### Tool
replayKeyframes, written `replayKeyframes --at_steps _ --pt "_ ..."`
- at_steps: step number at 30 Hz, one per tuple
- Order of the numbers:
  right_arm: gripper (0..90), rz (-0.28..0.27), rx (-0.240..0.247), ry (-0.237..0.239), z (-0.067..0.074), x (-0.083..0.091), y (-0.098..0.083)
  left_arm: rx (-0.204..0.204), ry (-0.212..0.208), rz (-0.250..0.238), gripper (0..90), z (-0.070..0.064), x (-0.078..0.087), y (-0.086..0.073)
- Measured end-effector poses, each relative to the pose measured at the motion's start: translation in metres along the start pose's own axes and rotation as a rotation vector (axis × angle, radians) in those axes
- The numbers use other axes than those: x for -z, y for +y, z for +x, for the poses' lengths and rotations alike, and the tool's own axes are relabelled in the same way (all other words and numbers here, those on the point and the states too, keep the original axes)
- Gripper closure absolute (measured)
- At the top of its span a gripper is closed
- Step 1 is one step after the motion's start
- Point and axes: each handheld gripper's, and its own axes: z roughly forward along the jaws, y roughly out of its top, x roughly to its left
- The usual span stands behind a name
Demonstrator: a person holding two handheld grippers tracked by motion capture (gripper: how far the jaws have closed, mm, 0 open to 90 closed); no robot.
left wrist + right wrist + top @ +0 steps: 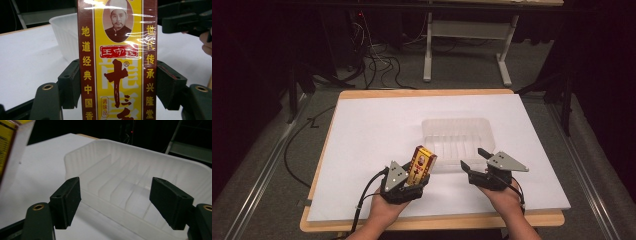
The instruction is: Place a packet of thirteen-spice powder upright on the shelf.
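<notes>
At the left of the high view, the left hand (pixel 384 210) holds the left gripper (pixel 408 181), matte black with a grey three-cornered plate on top, clenched on a tall, flat-sided box (pixel 422 163). In the left gripper view the box (pixel 117 60) stands upright between the two black jaw pads, which press its long sides; it is a glossy rectangular carton wrapped in shiny clear film, yellow down the middle with dark red-brown bands along both edges, yellow Chinese characters on those bands, large red characters on the front and an oval portrait near the top. The box is lifted off the counter (pixel 372 130), whose flat top is covered in smooth white sheet with a pale wooden edge showing around it. Just beyond and to the right of the box sits a tray (pixel 457 137) of thin, translucent, milky plastic, rectangular with rounded corners; in the right gripper view its floor (pixel 130 187) is ribbed with raised parallel ridges. At the right, the right hand (pixel 507 200) holds the right gripper (pixel 476 159) released, its blocky black jaws spread wide apart with nothing between them, near the tray's front rim.
</notes>
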Motion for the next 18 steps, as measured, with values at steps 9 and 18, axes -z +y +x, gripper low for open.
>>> replayKeyframes --at_steps 9,18 --pt "25.3 -0.033 -0.041 0.03 0.001 0.018 0.002 -0.027 0.024 0.003 32.3 -0.008 -0.007 -0.003" --pt "25.0 -0.023 -0.067 0.096 0.014 0.012 0.004 -0.033 0.013 0.035 32.4 -0.009 -0.014 -0.006"
